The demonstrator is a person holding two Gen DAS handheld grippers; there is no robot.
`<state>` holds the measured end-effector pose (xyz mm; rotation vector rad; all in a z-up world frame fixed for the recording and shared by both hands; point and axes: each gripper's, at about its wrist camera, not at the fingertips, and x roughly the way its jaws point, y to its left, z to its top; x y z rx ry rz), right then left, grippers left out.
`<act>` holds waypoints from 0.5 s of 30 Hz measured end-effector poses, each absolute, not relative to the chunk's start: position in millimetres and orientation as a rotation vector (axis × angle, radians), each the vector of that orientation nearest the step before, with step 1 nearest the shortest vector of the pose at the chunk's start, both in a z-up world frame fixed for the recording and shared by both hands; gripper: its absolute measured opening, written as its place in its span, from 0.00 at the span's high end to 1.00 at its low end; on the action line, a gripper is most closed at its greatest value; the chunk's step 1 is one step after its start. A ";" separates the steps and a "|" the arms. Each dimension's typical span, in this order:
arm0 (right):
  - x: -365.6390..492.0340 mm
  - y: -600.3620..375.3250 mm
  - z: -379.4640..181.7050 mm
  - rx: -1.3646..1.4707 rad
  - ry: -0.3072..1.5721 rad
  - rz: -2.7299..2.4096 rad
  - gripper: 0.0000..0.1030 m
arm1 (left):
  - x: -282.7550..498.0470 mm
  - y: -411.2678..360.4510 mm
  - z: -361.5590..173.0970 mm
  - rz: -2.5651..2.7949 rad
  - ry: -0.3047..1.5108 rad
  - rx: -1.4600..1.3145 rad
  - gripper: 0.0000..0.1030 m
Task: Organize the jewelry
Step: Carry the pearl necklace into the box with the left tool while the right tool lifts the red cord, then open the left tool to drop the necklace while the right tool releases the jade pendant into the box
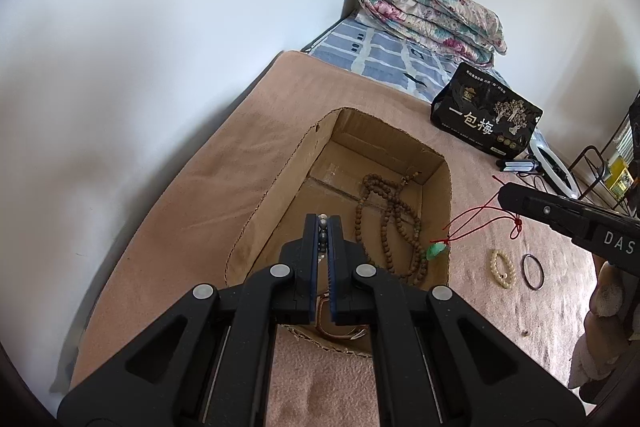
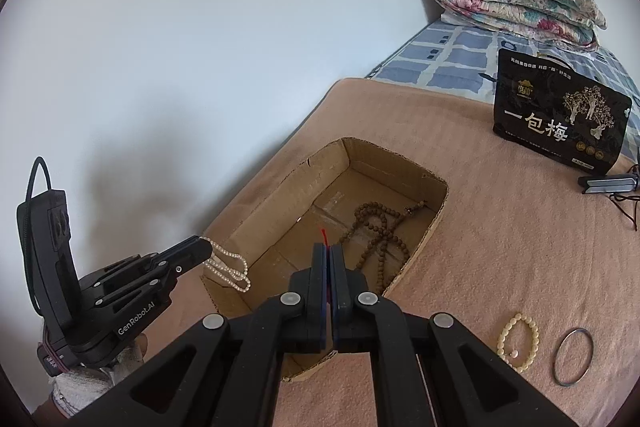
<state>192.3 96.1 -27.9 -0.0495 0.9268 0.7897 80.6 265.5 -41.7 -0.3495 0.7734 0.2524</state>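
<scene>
The black foil snack pouch (image 2: pixel 560 123) standing on the pink blanket at the right of the right wrist view bears three large pale characters, "一包梅", beside gold tree drawings; a row of smaller characters along its top edge and the fine print low on its face are too small to read. The same pouch (image 1: pixel 486 115) shows those characters at the upper right of the left wrist view. The black left gripper (image 2: pixel 204 247), lower left of the right wrist view, carries white lettering "GenRobot.AI" on its body. The black right gripper (image 1: pixel 505 195), at the right edge of the left wrist view, shows the white letters "DAS", cut off by the frame.
</scene>
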 end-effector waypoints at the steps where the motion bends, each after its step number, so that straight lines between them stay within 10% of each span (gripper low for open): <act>1: 193.2 97.6 -29.9 -0.054 0.931 0.786 1.00 | 81.2 265.2 -42.7 0.252 0.777 -0.350 0.99; 15: 199.9 108.5 -49.2 -0.105 0.960 0.742 1.00 | 87.3 262.2 -50.2 0.273 0.807 -0.342 0.99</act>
